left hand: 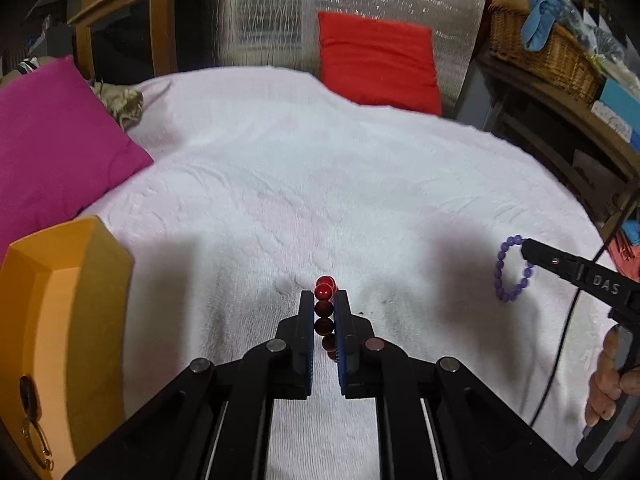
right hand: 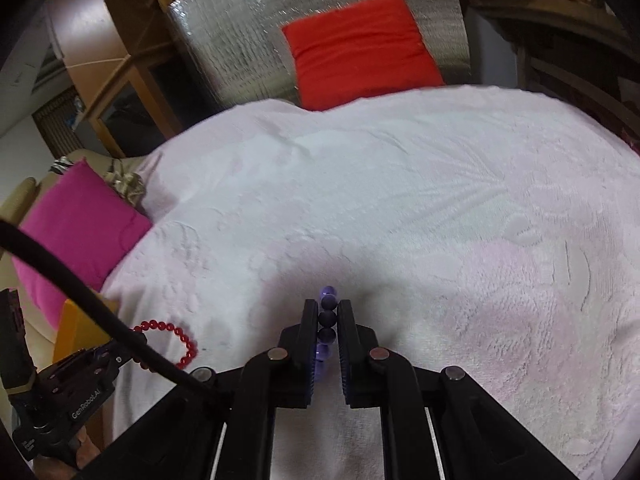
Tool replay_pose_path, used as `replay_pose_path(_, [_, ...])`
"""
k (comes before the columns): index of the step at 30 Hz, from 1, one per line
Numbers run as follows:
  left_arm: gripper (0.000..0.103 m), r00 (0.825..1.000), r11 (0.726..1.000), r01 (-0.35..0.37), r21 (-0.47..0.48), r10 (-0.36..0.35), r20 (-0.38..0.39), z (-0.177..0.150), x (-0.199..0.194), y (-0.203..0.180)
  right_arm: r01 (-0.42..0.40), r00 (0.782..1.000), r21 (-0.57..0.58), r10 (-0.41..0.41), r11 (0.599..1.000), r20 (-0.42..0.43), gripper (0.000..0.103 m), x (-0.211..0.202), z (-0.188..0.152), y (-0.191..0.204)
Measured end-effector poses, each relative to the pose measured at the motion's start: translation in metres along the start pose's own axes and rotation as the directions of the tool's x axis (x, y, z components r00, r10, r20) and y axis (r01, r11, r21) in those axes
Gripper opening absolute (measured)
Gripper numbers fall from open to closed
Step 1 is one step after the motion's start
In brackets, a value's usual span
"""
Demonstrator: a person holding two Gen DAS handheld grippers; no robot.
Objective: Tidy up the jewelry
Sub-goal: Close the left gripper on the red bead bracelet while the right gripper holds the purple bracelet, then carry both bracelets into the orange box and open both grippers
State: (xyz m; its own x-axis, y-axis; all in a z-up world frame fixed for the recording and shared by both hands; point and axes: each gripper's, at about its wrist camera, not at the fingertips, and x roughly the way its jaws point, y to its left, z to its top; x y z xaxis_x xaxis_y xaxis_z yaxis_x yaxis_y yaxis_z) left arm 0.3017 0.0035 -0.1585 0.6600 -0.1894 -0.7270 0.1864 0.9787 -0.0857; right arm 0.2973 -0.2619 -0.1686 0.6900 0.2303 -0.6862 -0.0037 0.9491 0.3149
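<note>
My left gripper (left hand: 324, 294) is shut on a red bead bracelet (left hand: 324, 312) and holds it above the white blanket (left hand: 320, 168). The red bracelet also shows in the right wrist view (right hand: 176, 338), hanging from the left gripper (right hand: 132, 346). My right gripper (right hand: 328, 304) is shut on a purple bead bracelet (right hand: 328, 318), also above the blanket. In the left wrist view the purple bracelet (left hand: 512, 270) hangs as a loop from the right gripper (left hand: 526, 248) at the right. An orange tray (left hand: 60, 320) with a small piece of jewelry (left hand: 34, 424) in it lies at the left.
A magenta cushion (left hand: 52, 152) lies at the left and a red cushion (left hand: 376, 64) at the back against a silver panel (left hand: 280, 12). Wicker basket (left hand: 540, 48) and shelves stand at the right. A black cable (right hand: 92, 308) crosses the right wrist view.
</note>
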Motion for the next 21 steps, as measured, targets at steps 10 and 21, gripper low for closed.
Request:
replay_pose_path(10, [0.010, 0.992, 1.000, -0.023, -0.018, 0.025, 0.126, -0.009, -0.085, 0.019, -0.149, 0.987, -0.030, 0.150, 0.988, 0.062, 0.011, -0.038, -0.009, 0.038])
replay_pose_path(21, [0.010, 0.970, 0.981, -0.183, -0.062, 0.190, 0.151, -0.031, -0.179, 0.124, -0.346, 0.937, -0.131, 0.349, 0.929, -0.002, 0.011, -0.054, -0.033, 0.152])
